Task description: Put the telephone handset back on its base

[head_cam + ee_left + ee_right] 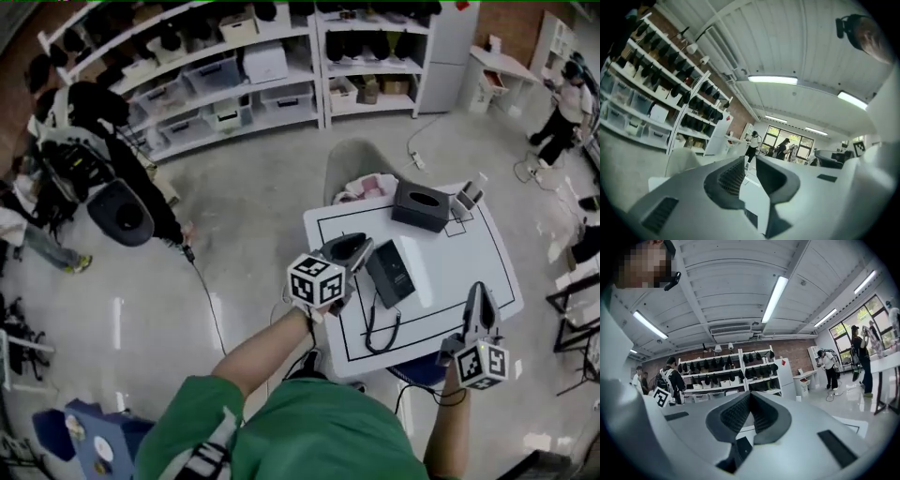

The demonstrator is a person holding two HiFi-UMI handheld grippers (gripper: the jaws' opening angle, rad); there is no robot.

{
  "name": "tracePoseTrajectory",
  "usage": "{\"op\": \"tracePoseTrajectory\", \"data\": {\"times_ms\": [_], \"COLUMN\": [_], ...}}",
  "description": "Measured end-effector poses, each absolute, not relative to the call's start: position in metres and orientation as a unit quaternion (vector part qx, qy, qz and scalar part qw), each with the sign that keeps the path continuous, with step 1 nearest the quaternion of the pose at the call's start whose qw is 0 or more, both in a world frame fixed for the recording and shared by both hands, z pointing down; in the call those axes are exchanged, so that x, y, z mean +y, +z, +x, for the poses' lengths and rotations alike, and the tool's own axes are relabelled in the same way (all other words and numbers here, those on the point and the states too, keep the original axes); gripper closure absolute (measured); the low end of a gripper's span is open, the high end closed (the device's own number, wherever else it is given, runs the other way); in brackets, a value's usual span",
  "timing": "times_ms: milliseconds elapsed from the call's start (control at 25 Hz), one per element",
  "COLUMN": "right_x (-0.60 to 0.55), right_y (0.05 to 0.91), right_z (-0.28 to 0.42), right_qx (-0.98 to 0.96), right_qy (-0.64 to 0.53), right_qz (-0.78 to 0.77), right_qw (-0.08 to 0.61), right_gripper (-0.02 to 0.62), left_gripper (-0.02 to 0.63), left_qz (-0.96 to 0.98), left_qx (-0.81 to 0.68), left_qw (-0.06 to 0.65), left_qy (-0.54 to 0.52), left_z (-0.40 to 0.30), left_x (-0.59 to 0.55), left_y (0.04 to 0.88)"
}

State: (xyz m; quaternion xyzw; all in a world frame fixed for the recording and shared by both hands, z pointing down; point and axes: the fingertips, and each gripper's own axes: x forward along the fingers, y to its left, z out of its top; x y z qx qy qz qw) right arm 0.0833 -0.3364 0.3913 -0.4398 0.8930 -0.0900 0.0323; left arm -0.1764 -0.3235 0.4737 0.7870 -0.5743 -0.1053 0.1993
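A green shirt point(309, 431) fills the bottom of the head view, with both forearms reaching forward over the near edge of a white surface point(450, 272). The telephone point(389, 272) lies on the left half of that surface, inside a black outline drawn on the top. It shows as one dark slab, so I cannot tell handset from base. Its cord point(380, 333) loops toward the near edge.

A black tissue box point(420, 206) stands beyond it near the far edge, with a small silver object point(466, 199) just beside it at the far corner. The stretch between the telephone and the right edge is bare.

A grey chair point(349, 164) with pink cloth point(367, 187) on its seat stands against the far side. Around it are polished grey floor point(253, 216), a black cable point(211, 305) trailing across the floor at left, long shelves point(234, 66) of bins along the back wall, and a person point(565, 108) well apart at far right.

The left hand-held gripper point(356, 247) hangs at the surface's left edge, just beside the telephone. In the left gripper view point(750, 164) its jaws stand slightly apart with nothing between them. The right hand-held gripper point(478, 291) sits at the near right corner. In the right gripper view point(749, 399) its tips meet, and it holds nothing.
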Motion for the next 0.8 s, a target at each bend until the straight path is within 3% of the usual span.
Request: {"op": "tracePoseTrajectory", "data": {"times_ms": [400,800], "right_x": [-0.343,-0.323], "right_y": [0.339,0.306], "right_z": [0.022,0.006], "right_qx": [0.927,0.932], "right_qy": [-0.04,-0.065], "right_qz": [-0.371,-0.348], "right_qw": [0.046,0.084], "right_gripper": [0.574,0.574], "left_gripper": [0.52,0.52], "left_qz": [0.802,0.803], "left_qx": [-0.589,-0.589], "left_qw": [0.053,-0.015], "left_qy": [-0.09,-0.092], "left_z": [-0.165,-0.139], "left_x": [-0.295,-0.268], "left_y": [0.355,0.287]}}
